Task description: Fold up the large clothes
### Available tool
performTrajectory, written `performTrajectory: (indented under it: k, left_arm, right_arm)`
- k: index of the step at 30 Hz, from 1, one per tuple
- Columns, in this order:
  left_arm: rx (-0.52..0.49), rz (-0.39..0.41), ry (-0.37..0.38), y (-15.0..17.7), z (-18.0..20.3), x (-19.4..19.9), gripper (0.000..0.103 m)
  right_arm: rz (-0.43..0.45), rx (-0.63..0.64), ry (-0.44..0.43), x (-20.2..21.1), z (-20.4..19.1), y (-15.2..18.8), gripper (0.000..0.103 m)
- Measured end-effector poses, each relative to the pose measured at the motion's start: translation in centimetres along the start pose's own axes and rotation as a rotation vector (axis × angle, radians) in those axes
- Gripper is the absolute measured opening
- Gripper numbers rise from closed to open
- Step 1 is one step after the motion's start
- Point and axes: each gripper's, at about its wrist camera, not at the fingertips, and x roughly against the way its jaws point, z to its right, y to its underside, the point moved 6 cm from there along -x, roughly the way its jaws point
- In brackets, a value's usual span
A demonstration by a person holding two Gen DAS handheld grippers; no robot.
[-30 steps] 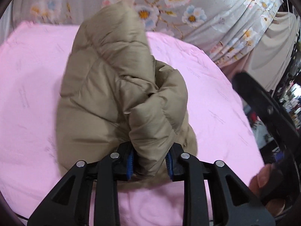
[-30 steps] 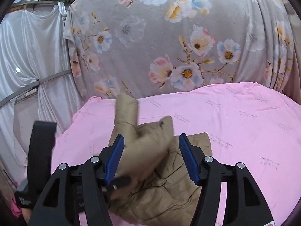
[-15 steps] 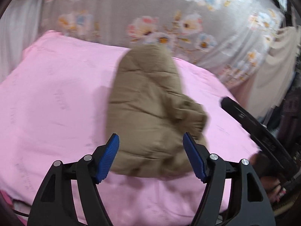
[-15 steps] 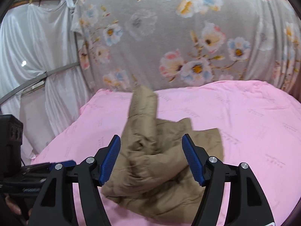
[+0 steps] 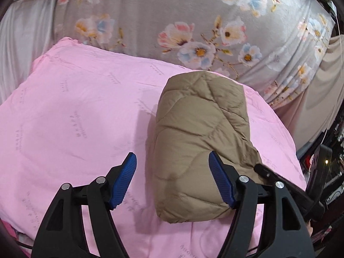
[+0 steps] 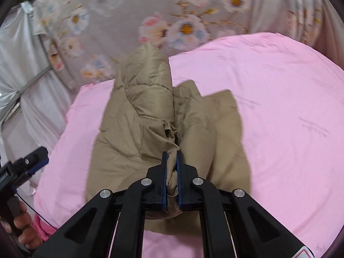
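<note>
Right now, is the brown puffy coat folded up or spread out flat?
Folded, not flat. The coat is a thick bundle on the pink sheet, and the right gripper is pinching a loose fold.

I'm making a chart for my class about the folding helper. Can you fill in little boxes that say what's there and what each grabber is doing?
garment: tan puffy jacket, bunched into a thick bundle
lying on: pink sheet
behind: grey flowered cloth
left gripper: open, fingers apart at the jacket's near end, holding nothing
right gripper: shut on a fold of the jacket
fold: not tidy yet, loose flaps on the right side
</note>
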Motion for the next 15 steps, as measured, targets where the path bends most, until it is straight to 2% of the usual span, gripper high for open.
performTrajectory:
  k: [4,6,9,15]
  left_arm:
    - [-0.040,-0.058,0.028,0.2,3.0,-3.9,0.066]
    - [-0.065,-0.101,0.023,0.7,4.5,-6.3,0.064]
    - [-0.089,-0.159,0.011,1.7,5.7,-9.1,0.063]
    - [-0.152,-0.171,-0.057,3.2,7.1,-11.4,0.070]
  right_arm:
    - [0.012,0.034,0.146,-0.4,2.5,1.7,0.005]
    - [0.004,0.037,0.182,-1.2,3.4,2.2,0.005]
    - [-0.014,0.041,0.197,-2.3,4.4,2.6,0.005]
    - [-0.038,0.041,0.202,-4.6,6.2,3.5,0.007]
